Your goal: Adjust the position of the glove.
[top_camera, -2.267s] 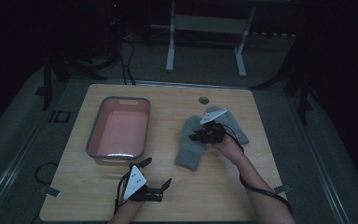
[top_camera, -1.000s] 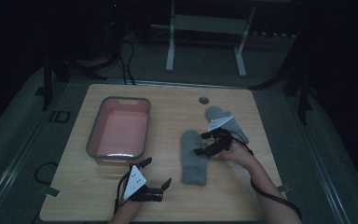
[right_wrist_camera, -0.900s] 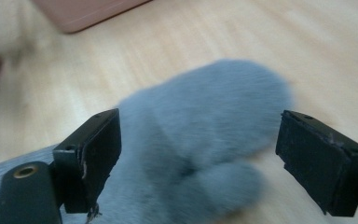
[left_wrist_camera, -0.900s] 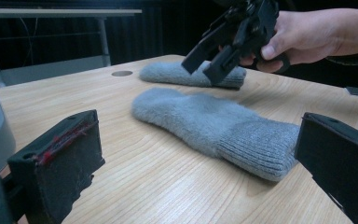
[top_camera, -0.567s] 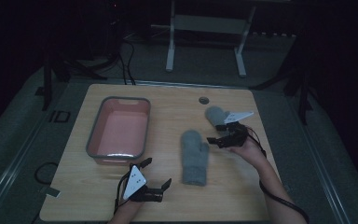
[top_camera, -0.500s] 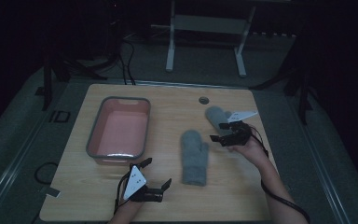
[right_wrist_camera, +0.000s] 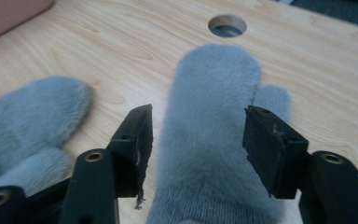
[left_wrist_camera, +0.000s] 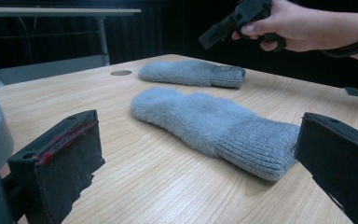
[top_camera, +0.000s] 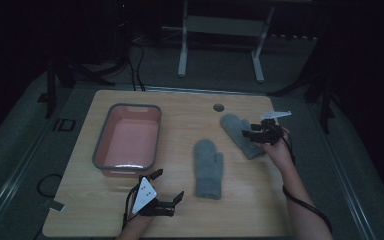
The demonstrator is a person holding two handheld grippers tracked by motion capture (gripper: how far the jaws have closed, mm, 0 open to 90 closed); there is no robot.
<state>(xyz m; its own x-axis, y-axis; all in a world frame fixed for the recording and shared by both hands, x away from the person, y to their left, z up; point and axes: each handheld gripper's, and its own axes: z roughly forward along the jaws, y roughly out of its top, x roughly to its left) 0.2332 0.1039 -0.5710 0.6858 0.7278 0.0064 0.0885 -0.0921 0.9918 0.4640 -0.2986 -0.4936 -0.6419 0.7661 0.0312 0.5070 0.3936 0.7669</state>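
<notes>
Mitten (right_wrist_camera: 209, 154), grey and fluffy, ribbed cuff, lies flat between closing right tongs (right_wrist_camera: 193, 154); left tongs (left_wrist_camera: 191, 186) apart.

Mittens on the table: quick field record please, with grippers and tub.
near mitten: flat on table, untouched
far mitten: flat, cuff end under right gripper
right gripper: jaws just been closing, astride far mitten, pads not pressing yet
left gripper: open, nothing between jaws, near table's front edge
pink tub: left side of table, nothing visible inside
</notes>
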